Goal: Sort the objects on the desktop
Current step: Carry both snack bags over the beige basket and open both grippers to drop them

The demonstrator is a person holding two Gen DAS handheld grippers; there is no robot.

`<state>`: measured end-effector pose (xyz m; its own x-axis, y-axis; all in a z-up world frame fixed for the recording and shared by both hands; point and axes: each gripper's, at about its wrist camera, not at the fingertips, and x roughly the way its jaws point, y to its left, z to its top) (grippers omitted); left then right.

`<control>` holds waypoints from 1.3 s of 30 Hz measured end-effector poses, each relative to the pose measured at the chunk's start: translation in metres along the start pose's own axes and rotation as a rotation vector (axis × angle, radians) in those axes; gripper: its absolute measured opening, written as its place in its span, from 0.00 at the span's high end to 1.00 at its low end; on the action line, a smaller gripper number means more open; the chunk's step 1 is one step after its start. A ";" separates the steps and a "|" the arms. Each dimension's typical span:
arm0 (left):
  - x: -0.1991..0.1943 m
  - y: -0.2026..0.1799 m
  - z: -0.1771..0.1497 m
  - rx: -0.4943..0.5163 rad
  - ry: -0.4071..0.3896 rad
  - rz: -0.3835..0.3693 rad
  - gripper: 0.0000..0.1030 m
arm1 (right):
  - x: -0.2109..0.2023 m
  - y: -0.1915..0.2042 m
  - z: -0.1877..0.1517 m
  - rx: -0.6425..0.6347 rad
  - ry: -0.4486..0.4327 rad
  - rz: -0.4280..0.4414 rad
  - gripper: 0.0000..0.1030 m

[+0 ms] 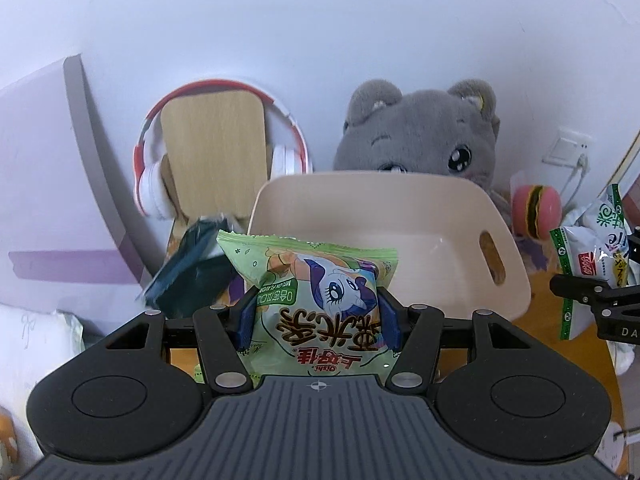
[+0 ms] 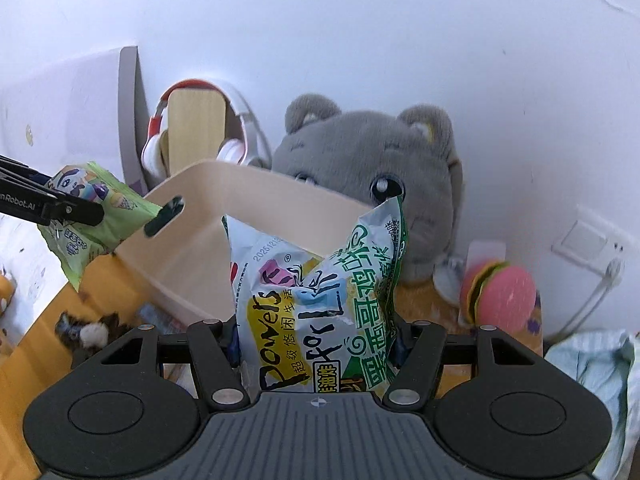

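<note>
My left gripper (image 1: 316, 316) is shut on a green snack bag (image 1: 320, 300) with a cartoon pony, held up in front of the cream plastic bin (image 1: 440, 208). My right gripper (image 2: 316, 340) is shut on a white and green snack bag (image 2: 320, 300), held at the near side of the same bin (image 2: 248, 184). The bin looks empty inside. In the right wrist view the left gripper (image 2: 72, 210) and its green bag (image 2: 92, 216) show at the far left. In the left wrist view the right gripper (image 1: 580, 296) and its bag (image 1: 592, 256) show at the right edge.
A grey plush toy (image 1: 420, 136) sits behind the bin against the white wall. Red and white headphones (image 1: 156, 176) hang on a wooden stand (image 1: 216, 152) at the back left. A pink burger toy (image 2: 500, 296) lies at the right. A dark packet (image 1: 188, 272) lies left of the bin. A pale cloth (image 2: 596, 376) lies at the near right.
</note>
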<state>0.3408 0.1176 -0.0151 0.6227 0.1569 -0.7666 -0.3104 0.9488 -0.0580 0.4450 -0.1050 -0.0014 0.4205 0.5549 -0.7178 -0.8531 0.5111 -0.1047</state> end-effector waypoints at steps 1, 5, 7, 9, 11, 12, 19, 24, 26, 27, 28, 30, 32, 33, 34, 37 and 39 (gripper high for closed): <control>0.003 -0.001 0.004 -0.001 -0.003 0.002 0.42 | 0.003 0.000 0.004 -0.001 -0.005 -0.003 0.42; 0.017 -0.005 0.015 0.002 -0.012 0.010 0.42 | 0.016 -0.001 0.018 0.010 -0.022 -0.014 0.42; 0.028 -0.007 0.020 -0.003 -0.006 0.012 0.42 | 0.024 0.000 0.023 0.014 -0.025 -0.011 0.42; 0.041 -0.008 0.024 -0.006 0.004 0.013 0.42 | 0.036 0.004 0.027 0.013 -0.022 -0.007 0.42; 0.053 -0.011 0.027 0.000 0.012 0.017 0.42 | 0.048 0.008 0.030 0.012 -0.015 -0.003 0.42; 0.060 -0.013 0.028 0.008 0.013 0.024 0.42 | 0.054 0.010 0.032 0.012 -0.010 -0.002 0.42; 0.105 -0.023 0.023 0.021 0.076 0.044 0.42 | 0.096 0.020 0.033 0.040 0.024 -0.014 0.42; 0.128 -0.028 0.022 0.057 0.129 0.054 0.42 | 0.119 0.029 0.032 0.026 0.078 -0.016 0.42; 0.134 -0.029 0.021 0.065 0.151 0.058 0.42 | 0.127 0.032 0.031 0.013 0.110 -0.013 0.41; 0.138 -0.029 0.020 0.070 0.167 0.059 0.42 | 0.131 0.033 0.030 0.005 0.129 -0.013 0.41; 0.142 -0.030 0.019 0.075 0.185 0.059 0.42 | 0.136 0.035 0.029 -0.004 0.150 -0.011 0.41; 0.149 -0.031 0.013 0.091 0.209 0.062 0.42 | 0.145 0.037 0.026 -0.020 0.179 -0.016 0.41; 0.153 -0.032 0.008 0.110 0.220 0.063 0.42 | 0.151 0.038 0.024 -0.034 0.197 -0.019 0.41; 0.155 -0.032 0.006 0.114 0.228 0.059 0.42 | 0.153 0.038 0.023 -0.037 0.205 -0.018 0.41; 0.156 -0.032 0.003 0.116 0.236 0.054 0.41 | 0.154 0.039 0.022 -0.040 0.212 -0.017 0.40; 0.157 -0.033 0.000 0.128 0.245 0.049 0.40 | 0.156 0.040 0.019 -0.053 0.228 -0.020 0.39; 0.156 -0.034 -0.001 0.133 0.237 0.057 0.37 | 0.157 0.041 0.016 -0.058 0.244 -0.020 0.33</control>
<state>0.4473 0.1099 -0.1333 0.4166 0.1576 -0.8953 -0.2336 0.9703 0.0621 0.4813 0.0139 -0.1075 0.3565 0.3669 -0.8592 -0.8648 0.4777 -0.1548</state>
